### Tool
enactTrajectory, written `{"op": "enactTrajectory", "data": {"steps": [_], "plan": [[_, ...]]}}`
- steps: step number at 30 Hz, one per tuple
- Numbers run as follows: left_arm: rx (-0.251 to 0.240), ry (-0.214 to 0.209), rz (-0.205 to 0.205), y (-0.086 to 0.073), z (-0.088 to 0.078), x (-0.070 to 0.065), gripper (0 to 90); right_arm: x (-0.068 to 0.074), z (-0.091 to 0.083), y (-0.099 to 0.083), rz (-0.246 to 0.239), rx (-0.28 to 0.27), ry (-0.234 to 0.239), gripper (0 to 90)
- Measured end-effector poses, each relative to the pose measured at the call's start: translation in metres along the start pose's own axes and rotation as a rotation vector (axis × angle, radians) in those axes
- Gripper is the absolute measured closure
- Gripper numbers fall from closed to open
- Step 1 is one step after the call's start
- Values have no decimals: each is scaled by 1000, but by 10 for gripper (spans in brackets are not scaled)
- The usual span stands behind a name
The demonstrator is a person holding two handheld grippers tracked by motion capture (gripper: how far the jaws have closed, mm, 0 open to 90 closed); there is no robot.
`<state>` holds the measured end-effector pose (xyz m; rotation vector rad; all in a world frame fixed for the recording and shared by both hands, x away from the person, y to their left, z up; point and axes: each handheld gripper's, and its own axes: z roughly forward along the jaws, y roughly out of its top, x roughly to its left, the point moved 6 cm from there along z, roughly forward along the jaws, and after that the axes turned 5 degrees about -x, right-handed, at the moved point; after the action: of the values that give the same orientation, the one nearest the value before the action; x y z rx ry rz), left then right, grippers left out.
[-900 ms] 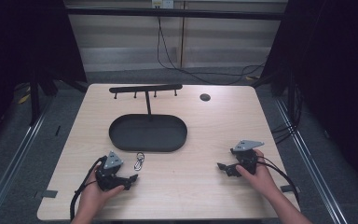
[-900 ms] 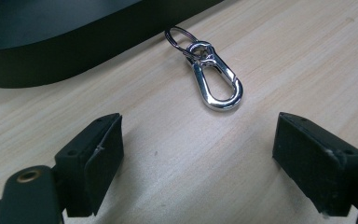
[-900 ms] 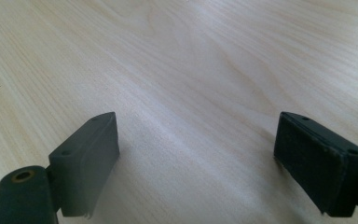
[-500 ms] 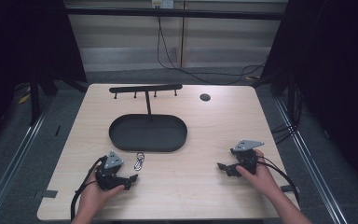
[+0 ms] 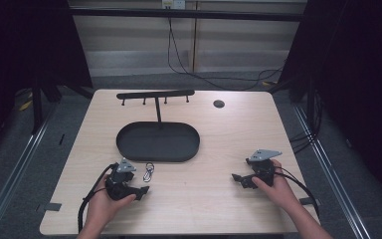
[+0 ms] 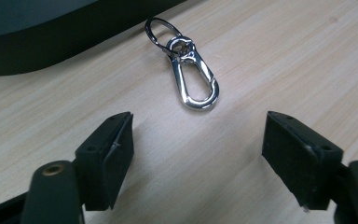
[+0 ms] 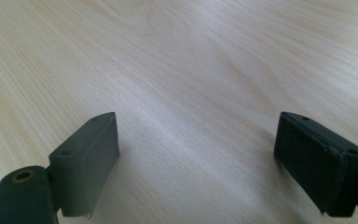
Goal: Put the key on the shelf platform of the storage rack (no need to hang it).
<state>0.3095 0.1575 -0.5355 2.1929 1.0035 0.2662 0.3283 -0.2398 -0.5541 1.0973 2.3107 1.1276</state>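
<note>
The left gripper (image 6: pixel 198 154) rests low on the worktop (image 5: pixel 204 199), and its fingers (image 6: pixel 107 158) stand wide apart with nothing between them. Just ahead of the fingers, about in the middle of the gap, a shiny metal clasp (image 6: pixel 193 79) lies flat, its small key ring (image 6: pixel 161 30) at the far end. Beyond the ring is the rim of a black oval tray (image 6: pixel 51 51). The right gripper (image 7: pixel 198 158) has its fingers (image 7: pixel 321 161) also wide open over bare wood, holding nothing.

Pale wooden table (image 5: pixel 219 199), grey floor (image 5: pixel 25 149), dark curtains (image 5: pixel 363 74).
</note>
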Motion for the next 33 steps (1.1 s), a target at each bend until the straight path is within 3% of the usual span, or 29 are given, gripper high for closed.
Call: {"op": "enactTrajectory", "data": {"steps": [8,10,15,19,27,30,33], "plan": [[78,-22,-44,12,3,1,310,0,0,0,0,0,0,136],[107,-36,-73,17,3,2,318,0,0,0,0,0,0,135],[136,-29,-69,24,6,1,343,0,0,0,0,0,0,136],[166,-43,-104,31,9,2,363,0,0,0,0,0,0,135],[259,-28,-95,42,19,1,418,0,0,0,0,0,-1,136],[272,-23,-96,44,21,2,435,0,0,0,0,0,0,136],[292,-19,-119,45,25,4,468,0,0,0,0,0,0,135]]}}
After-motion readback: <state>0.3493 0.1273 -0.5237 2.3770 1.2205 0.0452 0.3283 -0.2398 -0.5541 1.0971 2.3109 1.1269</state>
